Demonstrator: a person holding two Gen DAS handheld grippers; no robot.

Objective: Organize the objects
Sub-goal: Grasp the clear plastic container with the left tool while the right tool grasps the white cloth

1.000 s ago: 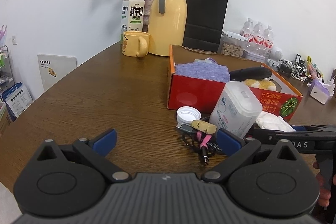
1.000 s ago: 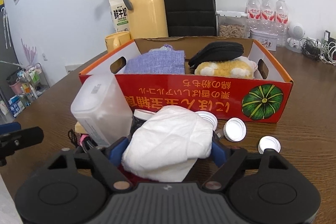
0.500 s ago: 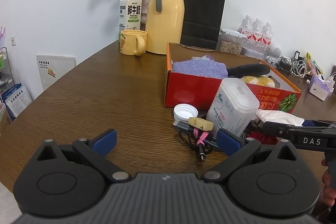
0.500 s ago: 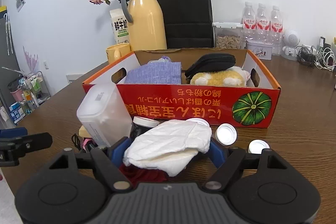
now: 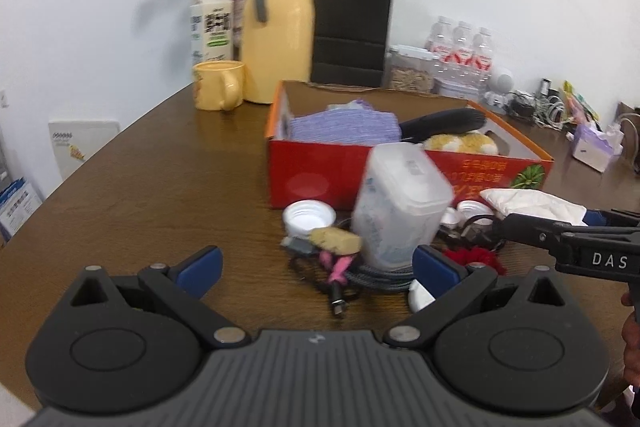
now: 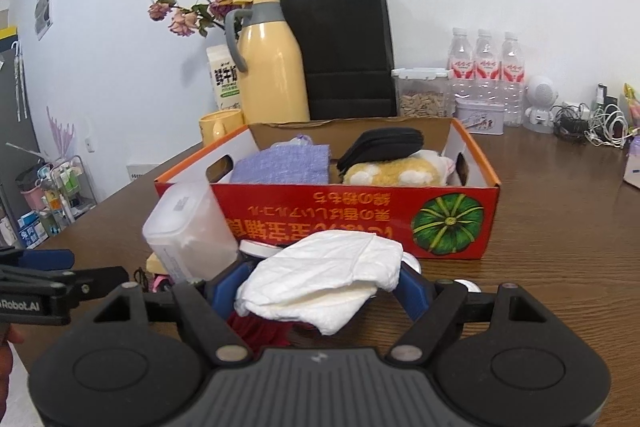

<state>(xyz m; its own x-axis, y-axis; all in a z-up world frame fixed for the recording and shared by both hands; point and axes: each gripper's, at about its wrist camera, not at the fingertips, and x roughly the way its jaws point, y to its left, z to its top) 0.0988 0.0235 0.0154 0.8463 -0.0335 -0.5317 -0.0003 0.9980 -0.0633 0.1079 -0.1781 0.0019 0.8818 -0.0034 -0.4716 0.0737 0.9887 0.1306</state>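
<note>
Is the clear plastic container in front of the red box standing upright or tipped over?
Upright. The clear plastic container stands on its base on the table, flat lid on top, just in front of the red box.

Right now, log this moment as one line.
right gripper: shut on crumpled white cloth | left gripper: open, empty | red cardboard box: beyond cloth, partly filled

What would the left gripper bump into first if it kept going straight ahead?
Probably the tangle of dark cable with pink ties lying just ahead of the open left gripper, then the clear plastic lidded container and the red cardboard box behind it. Depth is hard to judge here.
</note>
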